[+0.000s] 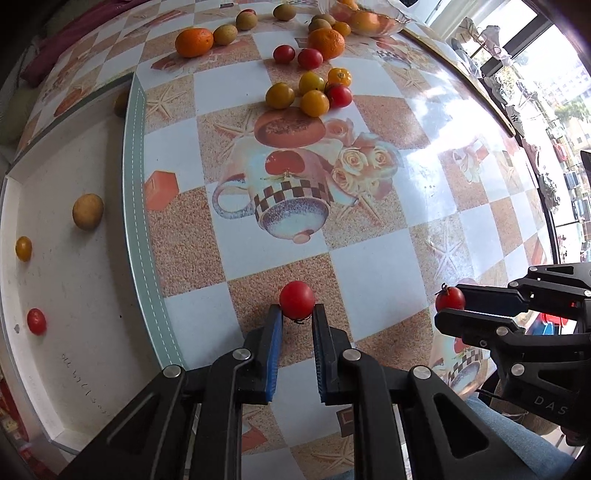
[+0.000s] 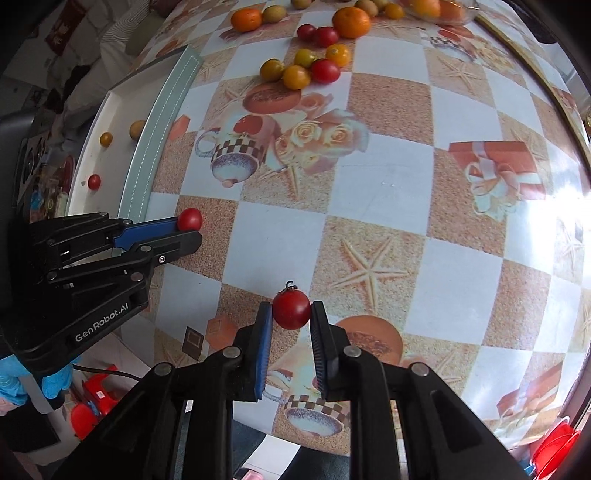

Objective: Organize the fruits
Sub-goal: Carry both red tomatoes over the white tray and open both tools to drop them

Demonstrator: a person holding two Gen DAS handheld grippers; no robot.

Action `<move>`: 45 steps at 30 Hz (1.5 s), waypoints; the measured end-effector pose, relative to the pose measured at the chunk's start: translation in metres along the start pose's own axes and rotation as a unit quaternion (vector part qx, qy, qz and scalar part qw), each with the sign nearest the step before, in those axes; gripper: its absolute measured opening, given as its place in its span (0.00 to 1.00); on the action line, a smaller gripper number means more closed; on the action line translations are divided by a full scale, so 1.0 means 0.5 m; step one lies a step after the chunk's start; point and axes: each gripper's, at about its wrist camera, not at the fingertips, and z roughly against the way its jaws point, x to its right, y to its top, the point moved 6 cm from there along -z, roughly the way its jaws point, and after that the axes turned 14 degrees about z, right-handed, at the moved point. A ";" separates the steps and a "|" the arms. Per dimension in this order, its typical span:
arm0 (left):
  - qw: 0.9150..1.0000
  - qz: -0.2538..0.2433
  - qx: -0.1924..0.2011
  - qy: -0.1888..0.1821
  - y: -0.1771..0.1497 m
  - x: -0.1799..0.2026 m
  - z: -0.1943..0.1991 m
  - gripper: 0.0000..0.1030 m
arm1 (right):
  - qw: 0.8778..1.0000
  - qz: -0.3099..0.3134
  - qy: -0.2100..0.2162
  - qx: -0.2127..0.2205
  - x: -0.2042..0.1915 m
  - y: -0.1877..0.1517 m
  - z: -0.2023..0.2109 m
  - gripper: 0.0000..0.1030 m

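My left gripper (image 1: 297, 312) is shut on a red cherry tomato (image 1: 297, 299) and holds it above the table, right of the tray; it also shows in the right wrist view (image 2: 190, 225). My right gripper (image 2: 291, 312) is shut on a second red cherry tomato (image 2: 291, 308) with a stem; it shows in the left wrist view (image 1: 448, 306) too. A white tray (image 1: 92, 295) with a pale green rim lies at the left and holds a red tomato (image 1: 36, 321), a yellow tomato (image 1: 23, 249) and a brownish round fruit (image 1: 88, 211).
A cluster of yellow and red tomatoes (image 1: 310, 92) lies on the patterned tablecloth further back. Oranges (image 1: 194, 42), more brownish fruits (image 1: 225, 34) and a glass bowl (image 1: 369, 18) of fruit stand at the far edge. The table's edge runs along the right.
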 end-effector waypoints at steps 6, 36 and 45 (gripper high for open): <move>1.000 0.007 0.006 -0.011 0.010 0.003 0.022 0.17 | 1.000 -0.004 -0.005 0.003 0.019 -0.011 0.024 0.21; 0.983 0.145 0.110 0.011 -0.013 -0.266 0.177 0.17 | 0.994 0.110 0.002 0.028 -0.183 0.192 0.072 0.22; 0.975 0.192 0.098 0.055 -0.057 -0.393 0.146 0.17 | 0.985 0.170 0.021 -0.004 -0.311 0.249 -0.012 0.22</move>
